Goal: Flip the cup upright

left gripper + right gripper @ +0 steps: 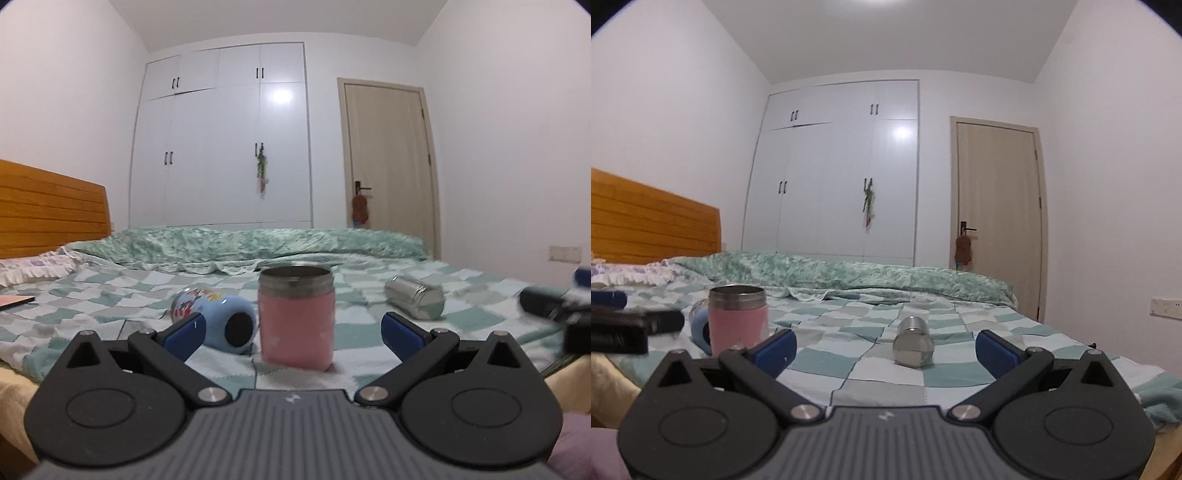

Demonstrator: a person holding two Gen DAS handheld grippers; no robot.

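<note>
A pink cup (295, 325) with a steel rim stands upright on the checked bedspread, mouth up, just ahead of my open left gripper (291, 332), between its blue fingertips without touching them. It also shows at the left of the right wrist view (737, 319). A steel cup (913, 341) lies on its side ahead of my open, empty right gripper (884, 350); it shows at the right of the left wrist view (415, 297). A light blue cup (221, 319) lies on its side left of the pink cup.
The bed (849, 354) has a green quilt (240, 243) bunched along its far side and a wooden headboard (51, 210) at the left. A white wardrobe (221, 140) and a door (388, 162) stand behind. The right gripper's body shows at the left wrist view's right edge (554, 306).
</note>
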